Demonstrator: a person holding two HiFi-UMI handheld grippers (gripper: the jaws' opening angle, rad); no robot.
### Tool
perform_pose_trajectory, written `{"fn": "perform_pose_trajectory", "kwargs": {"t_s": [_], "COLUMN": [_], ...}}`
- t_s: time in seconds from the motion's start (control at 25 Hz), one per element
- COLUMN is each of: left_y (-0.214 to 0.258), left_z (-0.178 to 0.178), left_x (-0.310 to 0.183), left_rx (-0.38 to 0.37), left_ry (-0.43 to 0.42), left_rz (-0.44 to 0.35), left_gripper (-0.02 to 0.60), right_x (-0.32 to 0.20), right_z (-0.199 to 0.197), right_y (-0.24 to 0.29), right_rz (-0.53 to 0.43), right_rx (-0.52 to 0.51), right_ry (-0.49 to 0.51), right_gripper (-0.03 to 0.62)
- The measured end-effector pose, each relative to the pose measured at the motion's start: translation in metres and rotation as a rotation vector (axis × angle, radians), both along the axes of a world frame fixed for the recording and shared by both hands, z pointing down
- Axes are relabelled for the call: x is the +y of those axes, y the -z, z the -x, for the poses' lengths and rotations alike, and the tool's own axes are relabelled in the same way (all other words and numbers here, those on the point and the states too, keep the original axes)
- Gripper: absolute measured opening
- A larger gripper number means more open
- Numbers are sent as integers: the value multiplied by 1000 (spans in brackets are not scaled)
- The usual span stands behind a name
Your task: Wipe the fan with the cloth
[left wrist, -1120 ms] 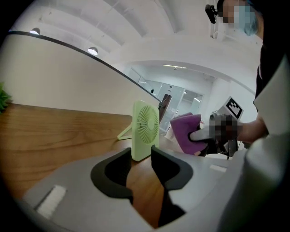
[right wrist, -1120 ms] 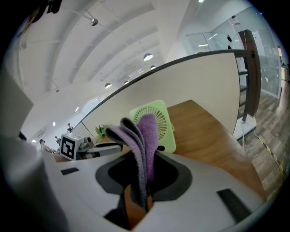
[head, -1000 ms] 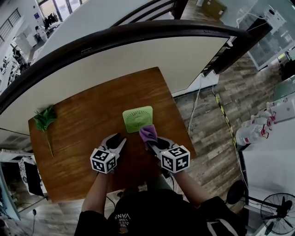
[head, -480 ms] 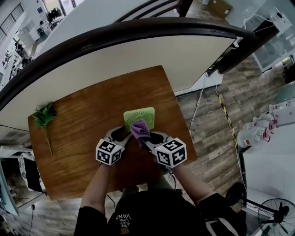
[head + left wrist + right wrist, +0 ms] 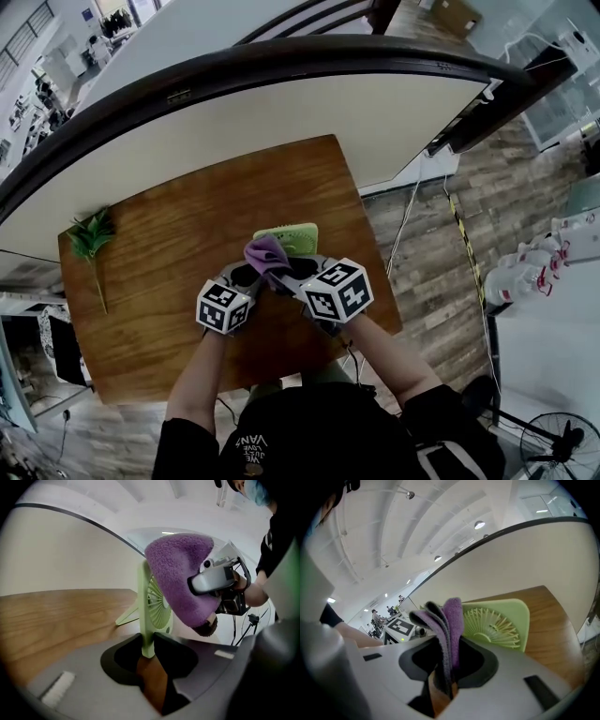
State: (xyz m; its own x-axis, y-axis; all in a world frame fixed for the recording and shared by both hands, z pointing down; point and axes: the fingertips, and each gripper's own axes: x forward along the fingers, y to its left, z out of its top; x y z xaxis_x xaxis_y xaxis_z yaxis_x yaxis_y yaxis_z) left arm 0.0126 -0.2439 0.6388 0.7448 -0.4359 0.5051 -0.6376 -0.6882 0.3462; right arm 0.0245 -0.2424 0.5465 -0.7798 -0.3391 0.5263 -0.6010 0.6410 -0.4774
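Both hand-held grippers have closed in on the fan since a second ago, and the cloth went from the fan's near right corner to up against its front.

Starting at the desk's [image 5: 159, 234] left edge, a little green plant sprig [image 5: 91, 240] lies by itself, well apart from everything else.

Next comes the left hand-held gripper [image 5: 246, 275]. In its own view its jaws are closing on the lower edge of the fan's frame, which sits pinched right between them, so it's gripping the fan [image 5: 157, 604].

The fan [image 5: 298, 237] is light green with a square frame. It sits right of the desk's middle, nearer the right edge than the left. It's standing upright, with a thin leg propped out behind it.

The purple cloth [image 5: 265, 251] is fuzzy and folded over. It covers the near left part of the fan from above, and the left gripper view shows it pressed against the grille.

Last is the right hand-held gripper [image 5: 286, 272], clamped shut on the cloth [image 5: 450, 620]. The folds stick up out of its jaws, with the fan's grille [image 5: 501, 620] just behind.
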Motion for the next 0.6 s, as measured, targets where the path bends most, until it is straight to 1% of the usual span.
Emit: {"fn": "perform_pose_trajectory", "kwargs": {"t_s": [0.28,0.6], "left_y": [0,-1], "left_z": [1,2], "left_x": [0,-2], "left_rx": [-3,-8], "left_ry": [-26,-34], "left_rz": [5,7], "left_gripper": [87,87], "right_x": [-9,-14], "right_z": [-12,-50], "right_y": [-11,-14], "right_rz": [19,22], "right_rx": [40,63], "right_ry": [-36,-103], "right_gripper": [107,107]}}
